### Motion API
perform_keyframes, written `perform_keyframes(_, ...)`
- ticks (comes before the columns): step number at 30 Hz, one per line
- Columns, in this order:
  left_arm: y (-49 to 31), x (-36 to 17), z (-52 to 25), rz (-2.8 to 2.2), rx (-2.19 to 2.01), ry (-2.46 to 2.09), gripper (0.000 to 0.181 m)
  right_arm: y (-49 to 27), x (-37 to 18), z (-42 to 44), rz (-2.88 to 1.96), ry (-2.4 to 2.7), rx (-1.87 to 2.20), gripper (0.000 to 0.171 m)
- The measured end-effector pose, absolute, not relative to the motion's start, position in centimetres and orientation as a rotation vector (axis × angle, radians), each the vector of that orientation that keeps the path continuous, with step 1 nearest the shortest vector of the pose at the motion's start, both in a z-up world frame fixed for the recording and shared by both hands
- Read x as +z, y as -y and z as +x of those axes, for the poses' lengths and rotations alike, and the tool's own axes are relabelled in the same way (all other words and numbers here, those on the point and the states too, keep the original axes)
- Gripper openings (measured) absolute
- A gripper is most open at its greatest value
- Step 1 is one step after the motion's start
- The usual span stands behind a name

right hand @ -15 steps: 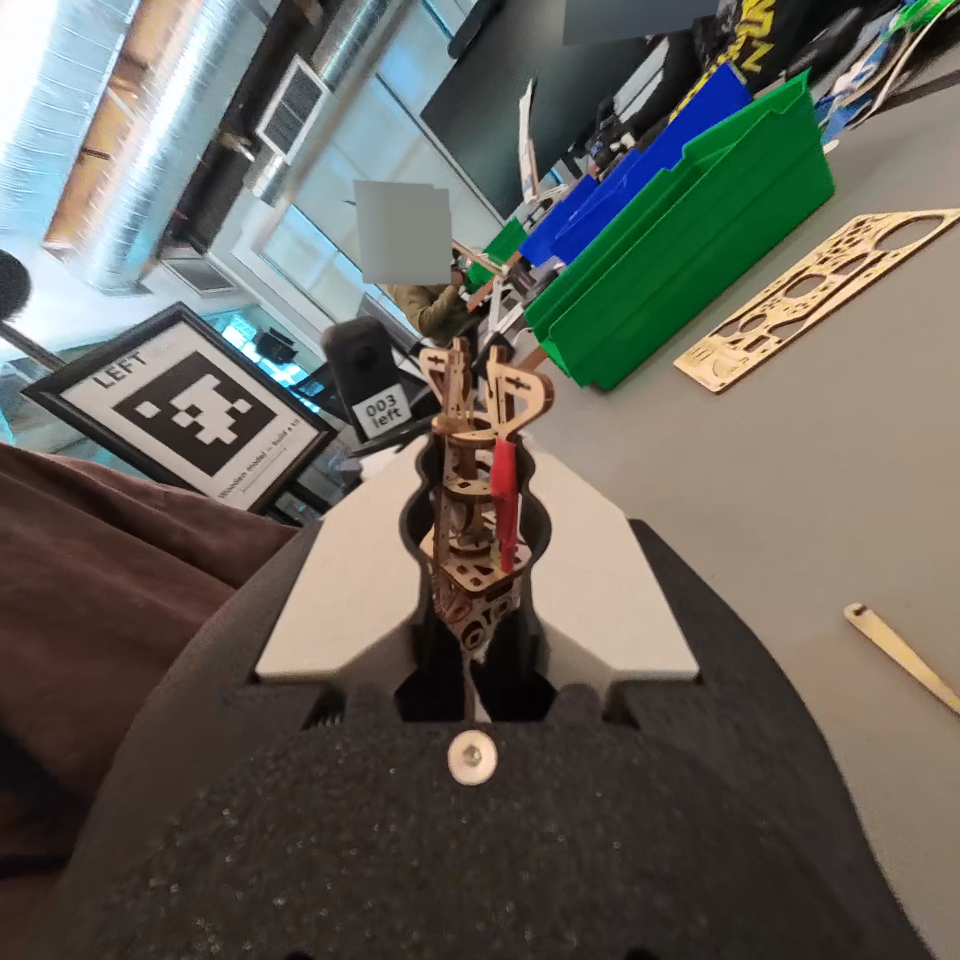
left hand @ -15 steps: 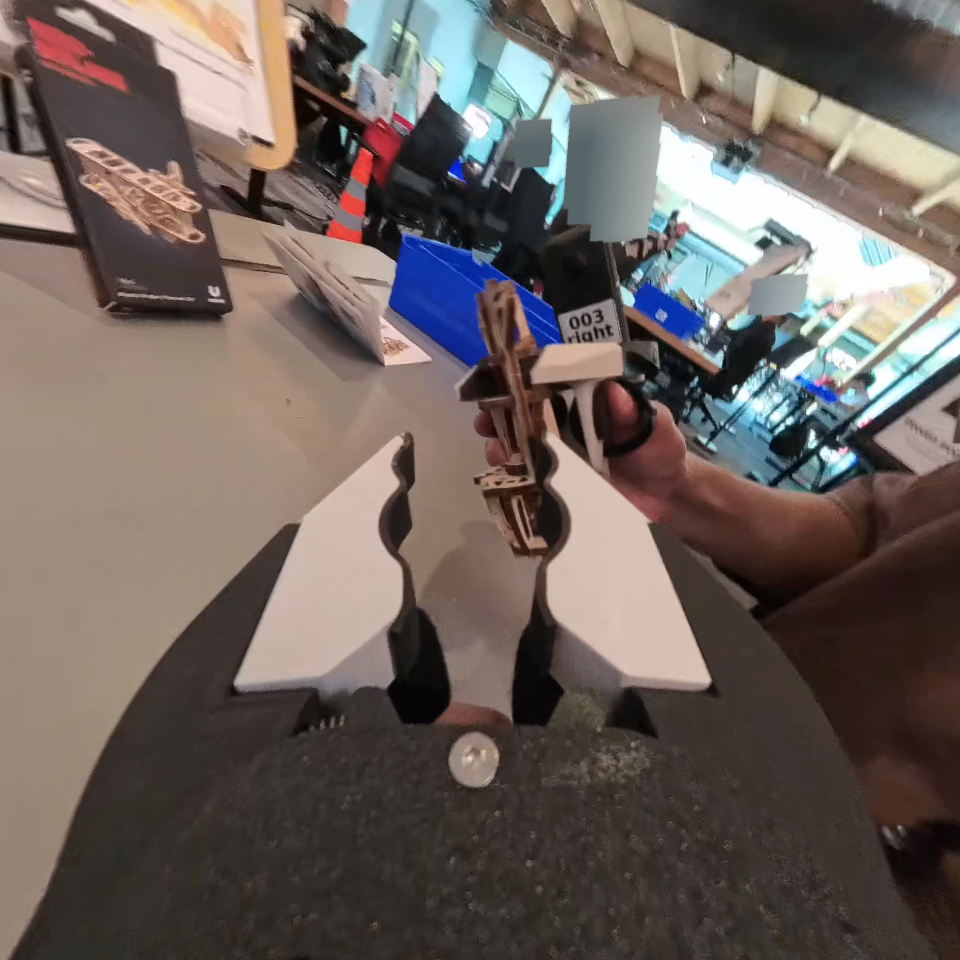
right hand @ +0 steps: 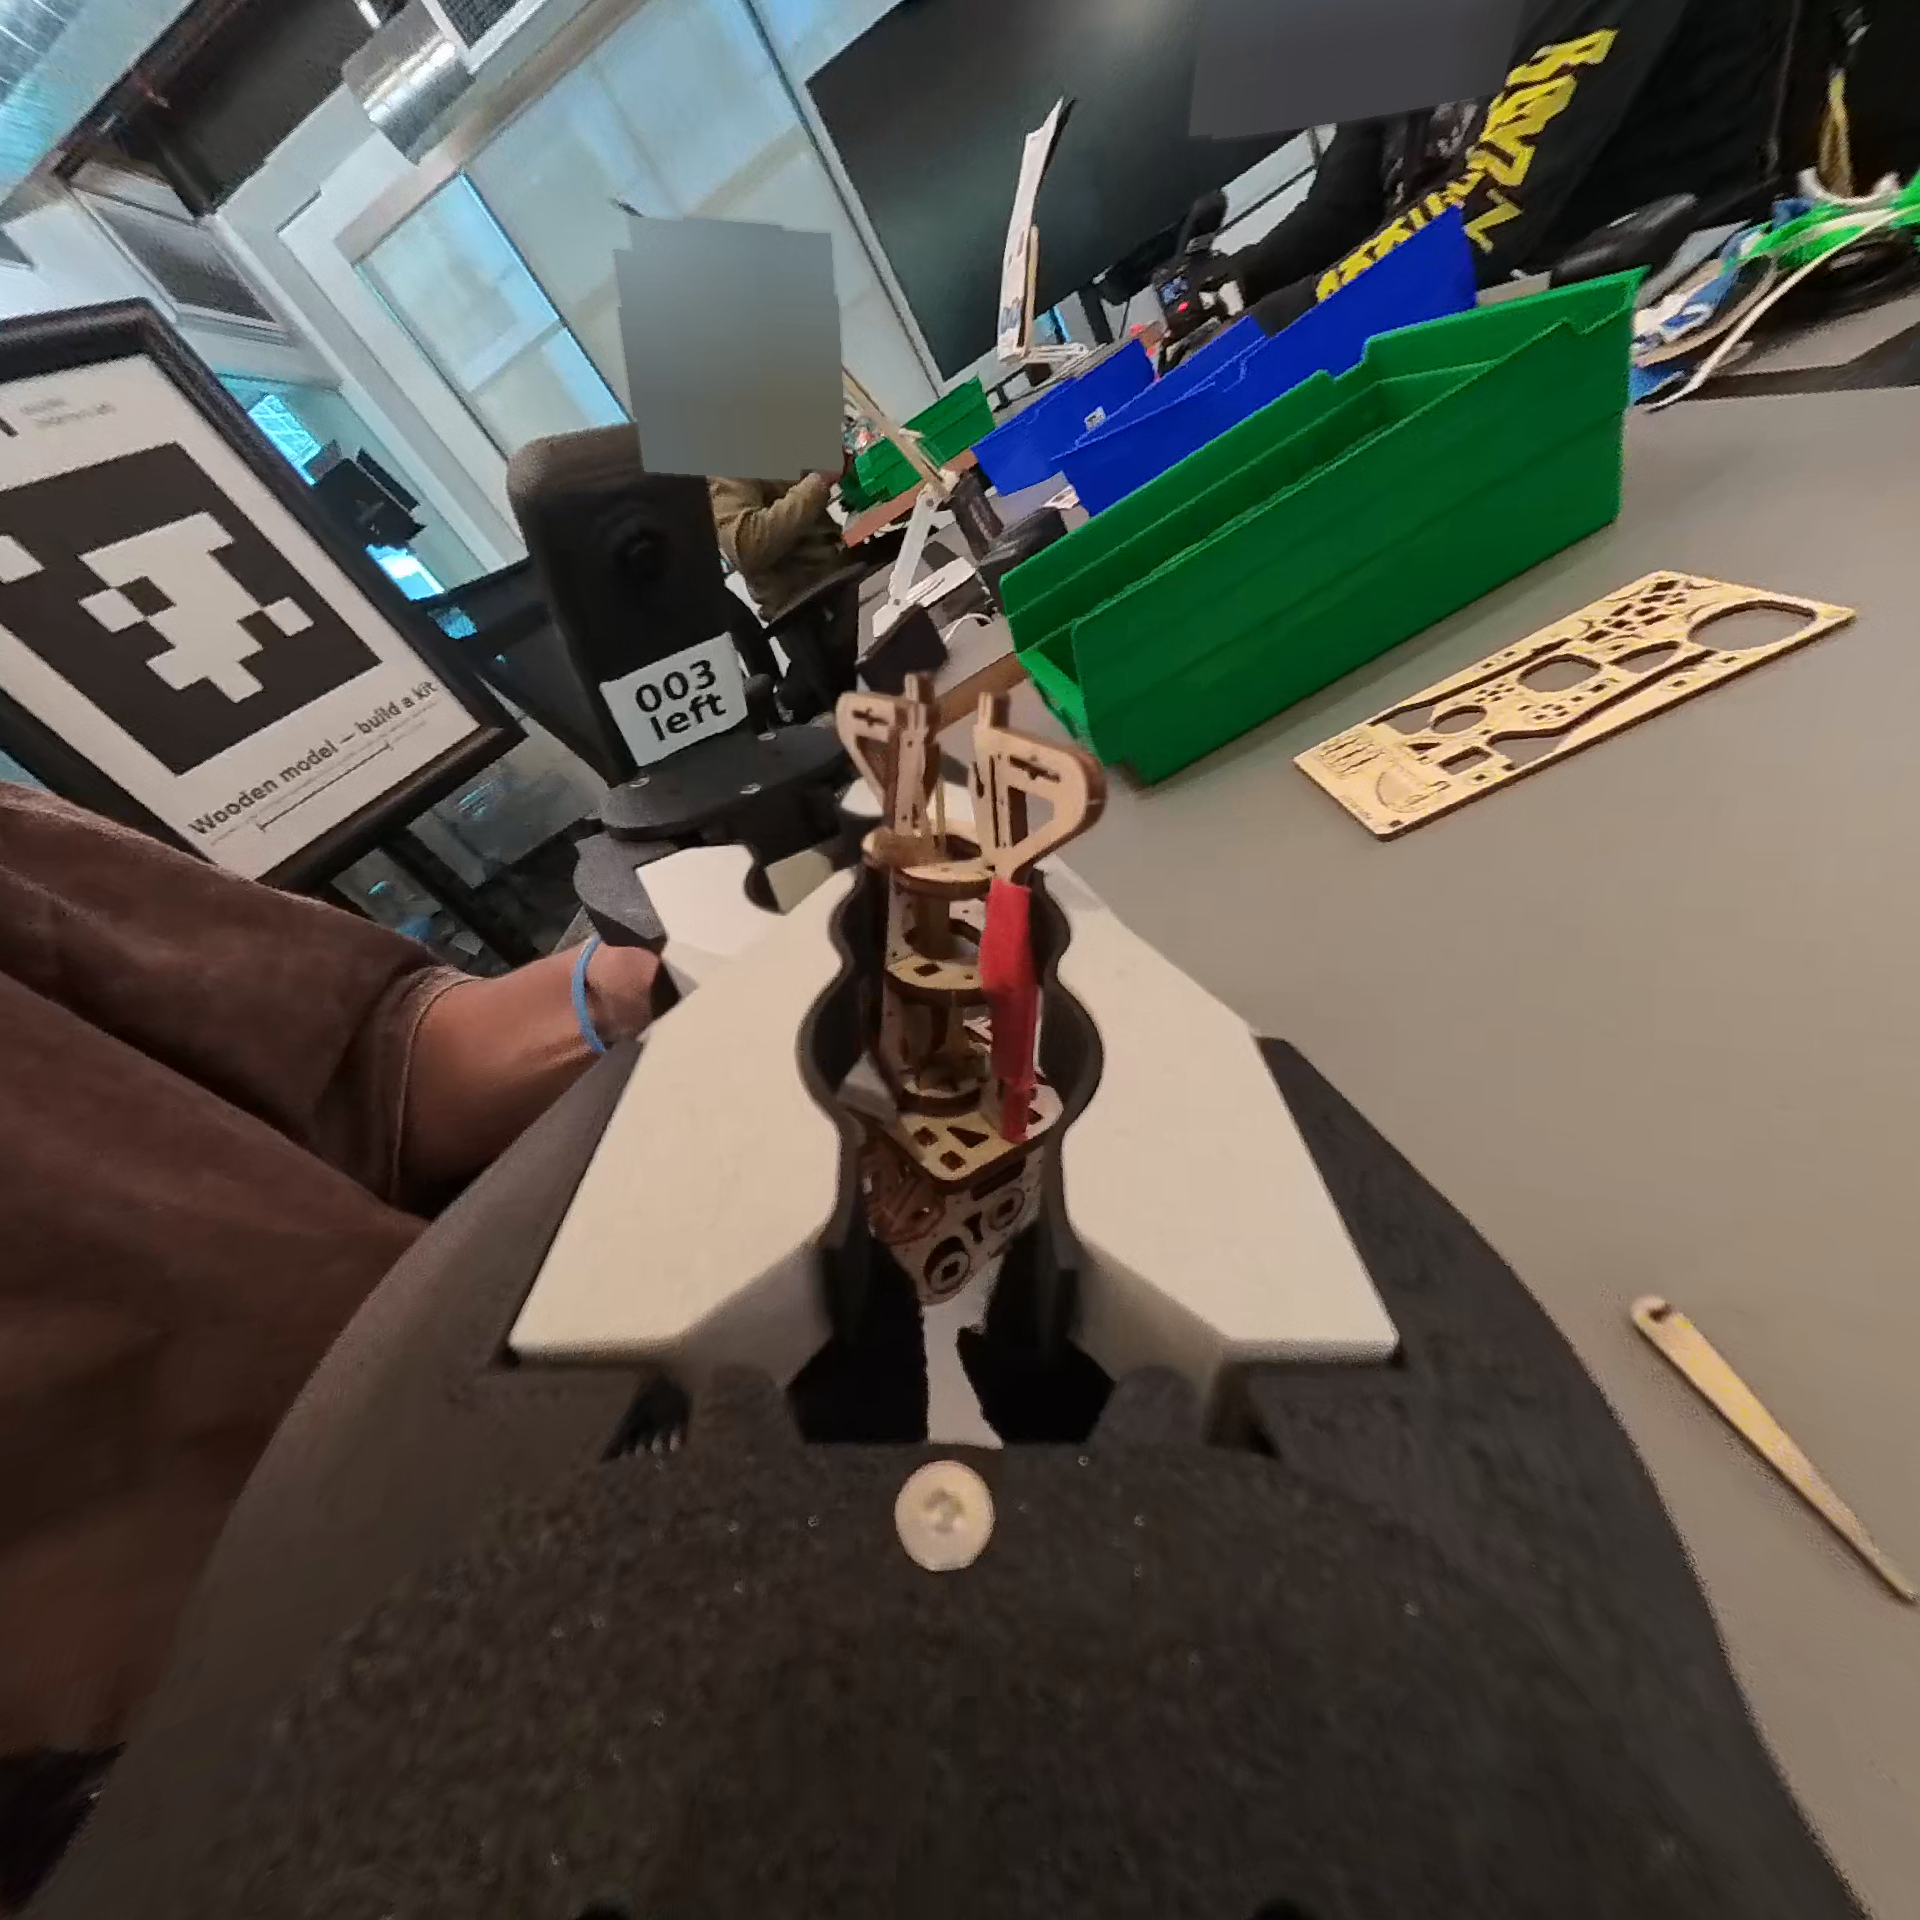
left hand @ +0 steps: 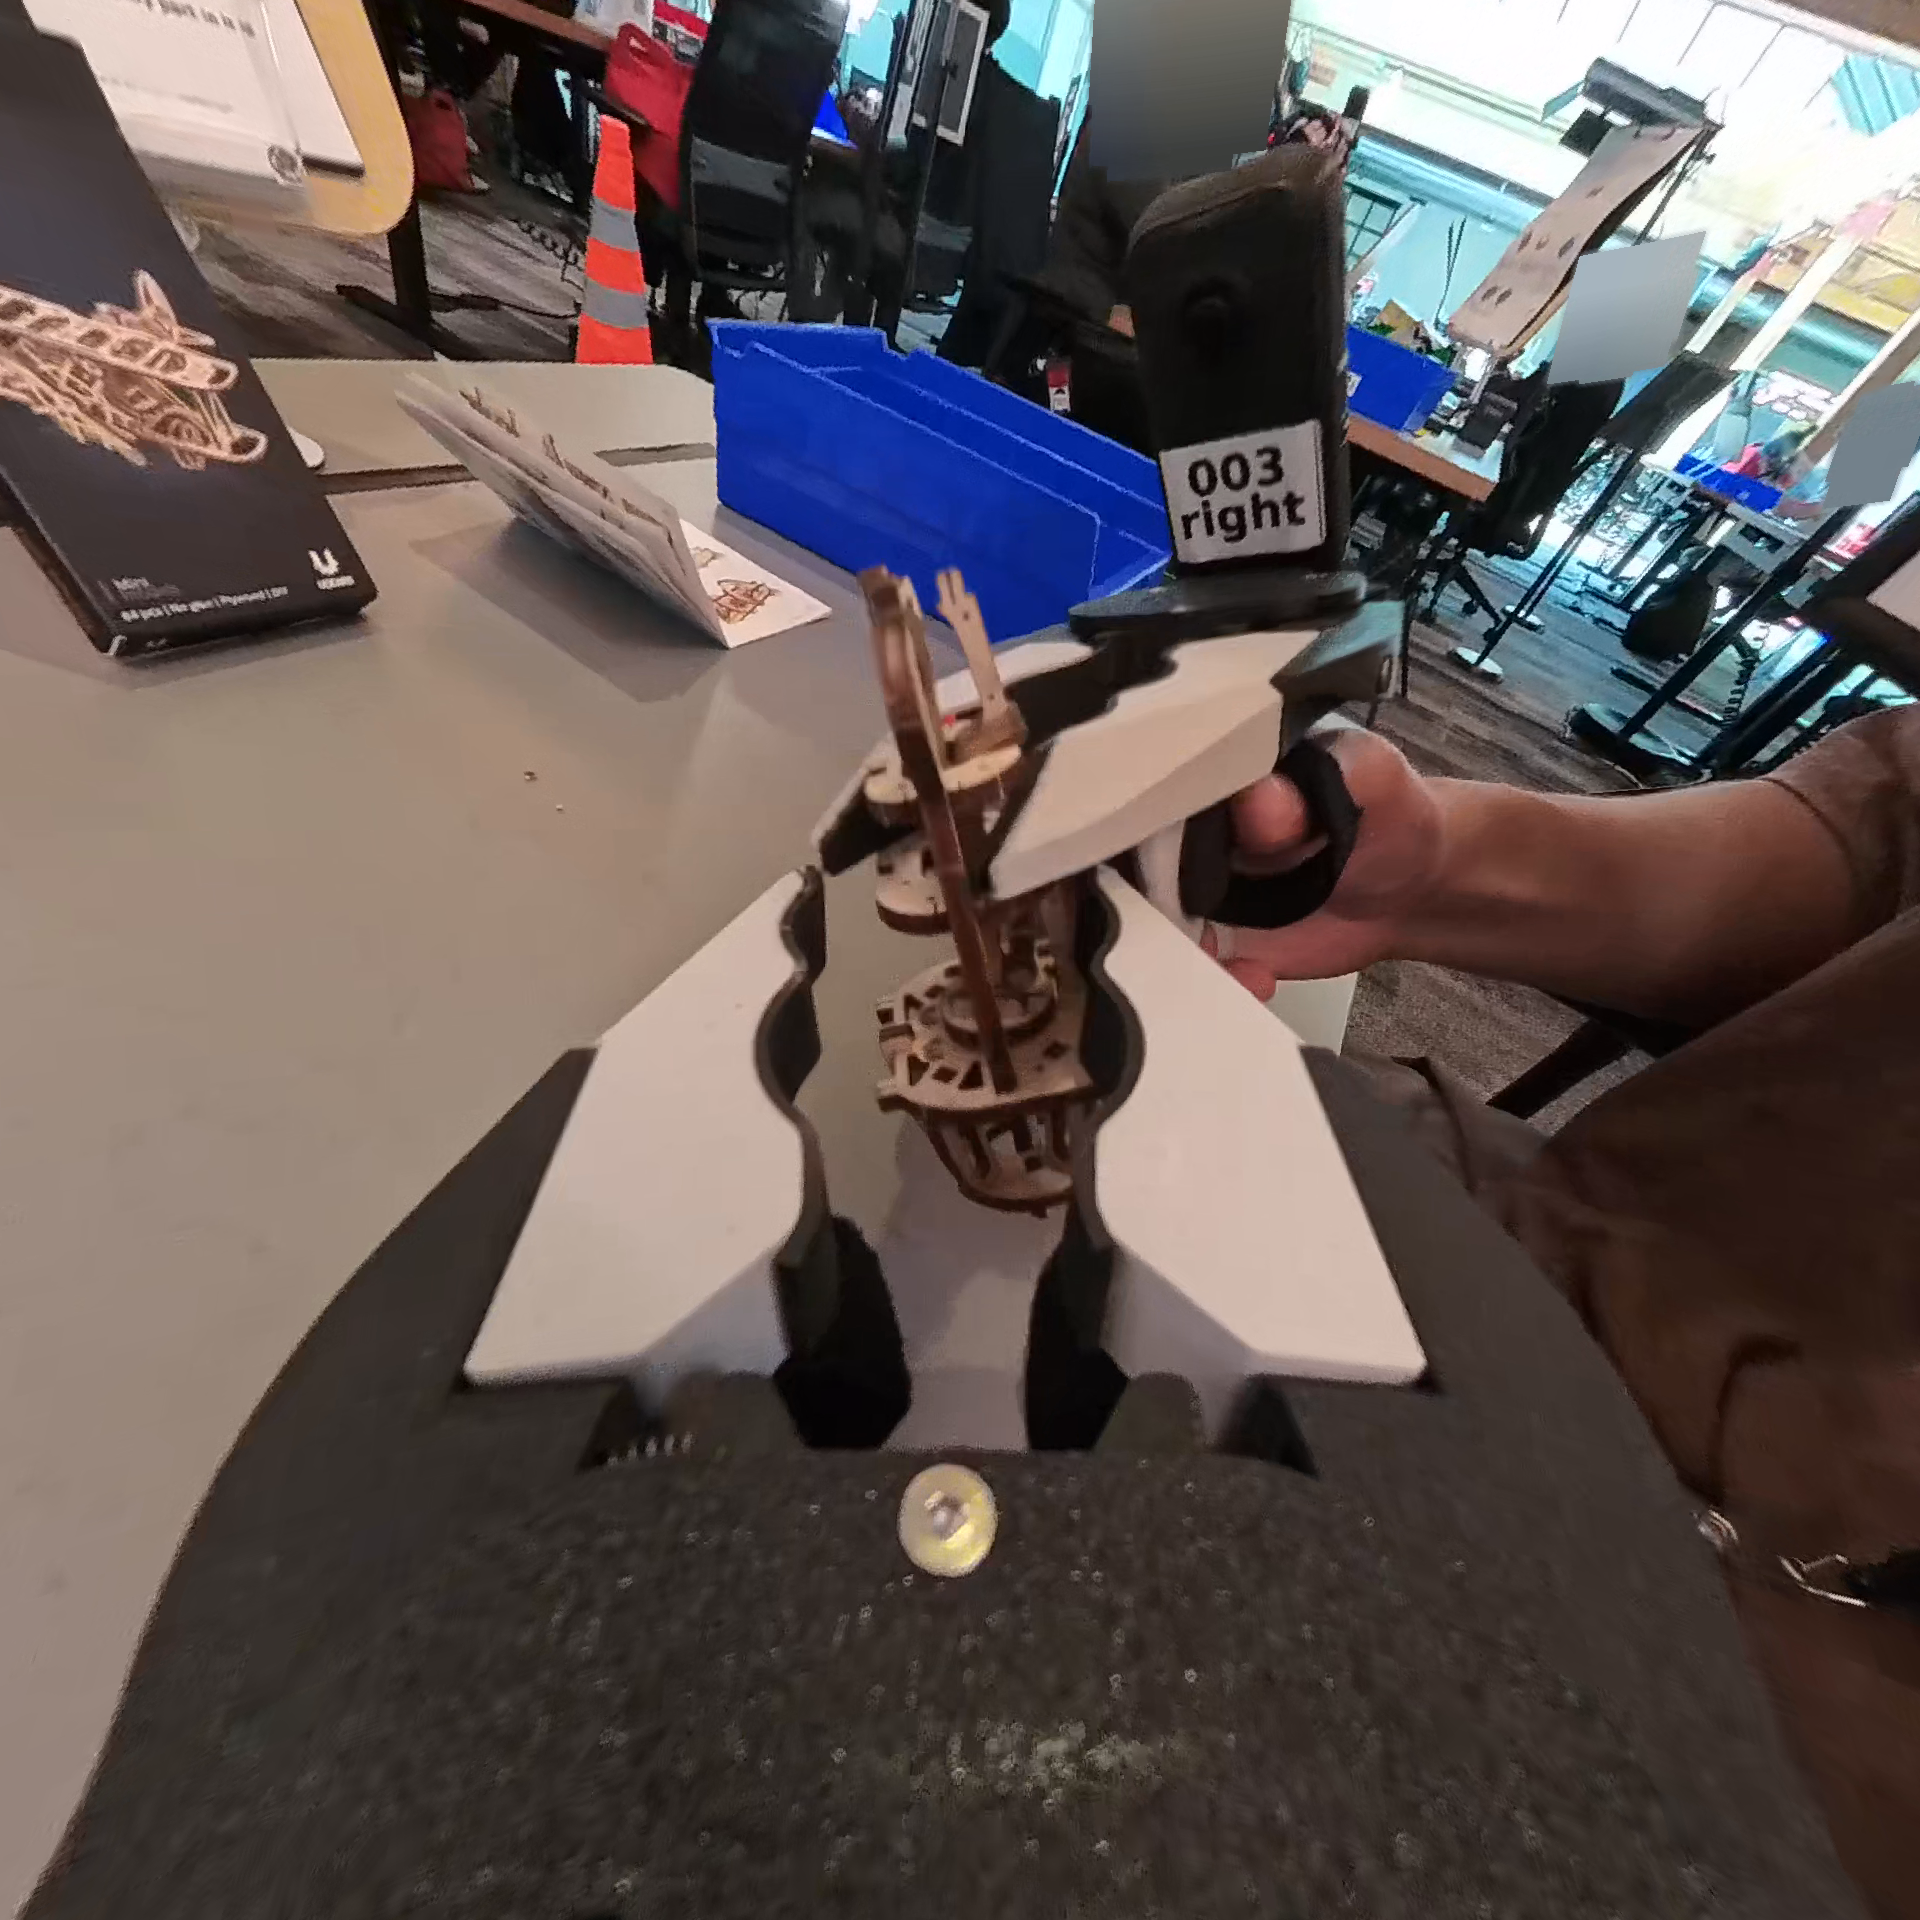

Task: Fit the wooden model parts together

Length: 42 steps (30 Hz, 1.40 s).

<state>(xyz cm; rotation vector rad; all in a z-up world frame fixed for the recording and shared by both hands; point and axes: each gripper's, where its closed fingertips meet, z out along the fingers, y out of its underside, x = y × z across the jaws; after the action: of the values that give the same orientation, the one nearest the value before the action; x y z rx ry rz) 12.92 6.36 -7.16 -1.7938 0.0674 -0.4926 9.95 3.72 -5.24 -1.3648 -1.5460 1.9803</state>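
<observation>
A small wooden model (right hand: 961, 1049) with a red piece (right hand: 1010, 997) stands upright in my right gripper (right hand: 951, 904), which is shut on it. In the left wrist view the right gripper (left hand: 935, 821) reaches in from the right and holds the model (left hand: 977, 1049) by its upper part. My left gripper (left hand: 951, 904) is open, and the model's lower part hangs between its two white fingers (left hand: 686, 1164), nearer the right one. The left finger stands apart from the model. The left gripper (right hand: 707, 894) shows just behind the model in the right wrist view.
On the grey table (left hand: 312, 935) are a black kit box (left hand: 156, 416), a booklet (left hand: 582, 509) and a blue bin (left hand: 914, 457). A green bin (right hand: 1351, 582), a cut-out wooden sheet (right hand: 1558, 707) and a thin pointed tool (right hand: 1766, 1444) lie to the right. A framed marker sign (right hand: 177, 623) stands left. The grippers are tip to tip, or close to it.
The two grippers have come closer together. The model, which was ahead of my left gripper's right fingertip, now sits between its open fingers. The right gripper still holds it.
</observation>
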Motion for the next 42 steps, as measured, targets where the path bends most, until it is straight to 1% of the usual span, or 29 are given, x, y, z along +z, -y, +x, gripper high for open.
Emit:
perform_keyframes(4,-6.0,-6.9,13.0,-1.785,-0.501,-0.077,0.04,-3.4,-4.9,10.3,-1.355,1.588,1.991,0.028)
perform_keyframes(5,-5.8,-7.2,13.0,-1.807,-0.489,-0.079,0.03,-3.5,-4.7,10.3,-1.356,1.59,1.985,0.031)
perform_keyframes(11,-5.8,-7.3,12.0,-1.812,-0.431,-0.04,0.03,-4.2,-4.6,10.4,-1.31,1.664,1.807,0.031)
perform_keyframes(15,-5.8,-8.5,9.1,-1.891,-0.203,0.038,0.029,-6.4,-3.7,10.4,-1.315,1.689,1.593,0.036)
perform_keyframes(16,-5.6,-8.9,8.4,-1.919,-0.113,0.044,0.029,-6.7,-3.2,10.4,-1.297,1.697,1.512,0.035)
perform_keyframes(21,-5.0,-9.7,6.5,-1.997,0.244,0.022,0.029,-4.7,-2.7,10.1,-1.214,1.782,1.163,0.019)
perform_keyframes(26,-4.6,-9.1,7.2,-1.979,0.474,-0.096,0.029,-3.9,-3.8,10.1,-1.105,1.874,0.947,0.013)
perform_keyframes(28,-4.5,-8.8,7.2,-1.962,0.606,-0.177,0.029,-3.8,-3.8,10.6,-1.066,1.928,0.92,0.01)
perform_keyframes(33,-4.3,-7.8,7.6,-1.903,0.794,-0.292,0.029,-3.8,-4.3,11.1,-1.056,2.011,0.906,0.011)
perform_keyframes(38,-4.3,-7.1,8.0,-1.868,0.81,-0.289,0.029,-3.3,-3.6,11.3,-1.031,1.954,1.072,0.009)
perform_keyframes(42,-4.4,-6.6,8.3,-1.847,0.82,-0.289,0.029,-3.4,-3.2,11.5,-0.924,1.916,1.079,0.006)
